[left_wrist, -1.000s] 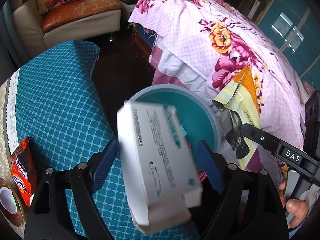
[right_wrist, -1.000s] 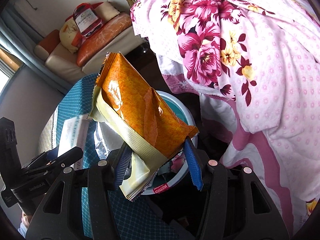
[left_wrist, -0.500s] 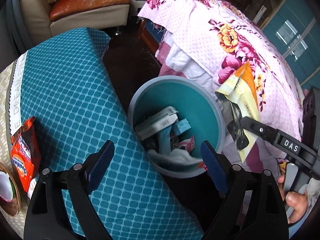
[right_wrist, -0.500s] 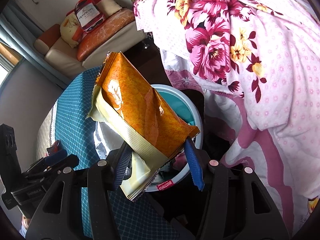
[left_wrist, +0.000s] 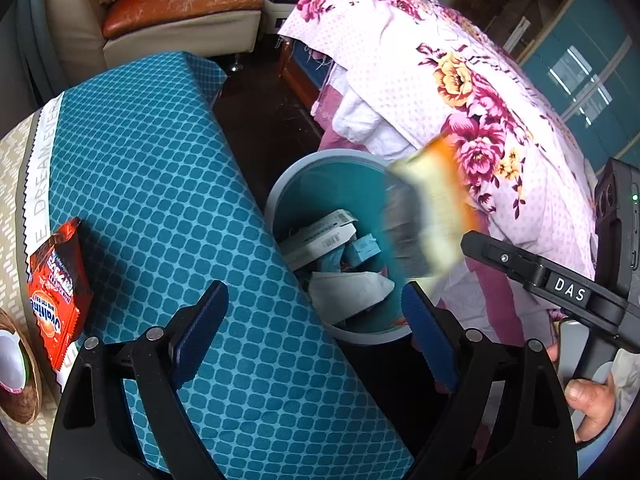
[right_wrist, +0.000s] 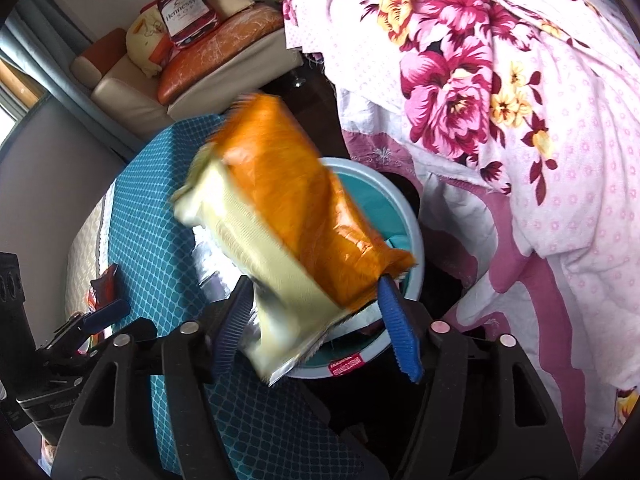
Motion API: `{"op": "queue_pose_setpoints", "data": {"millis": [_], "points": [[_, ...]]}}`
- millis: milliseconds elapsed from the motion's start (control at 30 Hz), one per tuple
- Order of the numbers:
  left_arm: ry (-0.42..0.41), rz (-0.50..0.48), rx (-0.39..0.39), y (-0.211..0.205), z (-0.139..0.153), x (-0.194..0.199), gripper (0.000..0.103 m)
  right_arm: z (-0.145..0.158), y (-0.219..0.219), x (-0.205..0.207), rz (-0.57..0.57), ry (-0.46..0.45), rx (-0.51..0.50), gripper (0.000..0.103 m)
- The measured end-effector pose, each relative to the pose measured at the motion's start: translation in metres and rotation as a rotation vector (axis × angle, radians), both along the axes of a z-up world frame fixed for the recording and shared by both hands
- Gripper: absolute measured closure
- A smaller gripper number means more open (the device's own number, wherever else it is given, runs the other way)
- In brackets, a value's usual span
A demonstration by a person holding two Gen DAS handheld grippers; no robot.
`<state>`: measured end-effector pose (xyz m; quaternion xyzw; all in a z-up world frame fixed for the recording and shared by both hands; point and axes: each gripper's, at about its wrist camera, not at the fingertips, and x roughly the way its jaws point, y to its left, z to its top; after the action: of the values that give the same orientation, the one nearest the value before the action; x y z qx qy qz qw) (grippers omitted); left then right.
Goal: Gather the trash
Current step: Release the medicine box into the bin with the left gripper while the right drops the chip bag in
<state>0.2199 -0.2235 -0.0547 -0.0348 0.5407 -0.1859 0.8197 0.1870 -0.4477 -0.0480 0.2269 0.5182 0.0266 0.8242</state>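
Gone from the left gripper (left_wrist: 312, 336), the white box (left_wrist: 320, 236) now lies in the teal bin (left_wrist: 280, 196) beside the table (left_wrist: 160, 184) — jaws spread, empty. An Ovaltine packet (left_wrist: 58, 288) remains on the cloth. Further right, the right gripper (right_wrist: 316, 316) has loosened — the blurred orange snack bag (right_wrist: 296, 216) hangs above the bin, between parted pads.

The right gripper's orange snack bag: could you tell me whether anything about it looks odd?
Yes. The orange snack bag is motion-blurred above the bin, and the right gripper looks open around it, so it seems to be dropping rather than held.
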Motion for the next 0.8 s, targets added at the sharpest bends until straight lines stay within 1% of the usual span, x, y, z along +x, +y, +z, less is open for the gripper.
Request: {"op": "queue_pose_setpoints", "data": {"millis": [67,100,467,600,800], "points": [[0.002,0.006,-0.003,0.004,0.0,-0.001,0.014,0.0,0.004,0.0,0.002,0.006,-0.003,0.033],[0.003,0.009,-0.004,0.006,0.0,-0.001,0.014,0.0,0.006,0.0,0.002,0.008,-0.002,0.031],[0.002,0.034,-0.017,0.031,0.007,-0.016,0.014,0.011,0.023,-0.007,0.01,0.012,-0.014,0.028],[-0.009,0.052,-0.022,0.047,0.012,-0.026,0.014,0.018,0.032,-0.01,0.031,0.006,-0.02,0.028],[-0.019,0.102,-0.034,0.082,0.021,-0.043,0.014,0.034,0.059,-0.014,0.084,-0.02,-0.033,0.028]]}}
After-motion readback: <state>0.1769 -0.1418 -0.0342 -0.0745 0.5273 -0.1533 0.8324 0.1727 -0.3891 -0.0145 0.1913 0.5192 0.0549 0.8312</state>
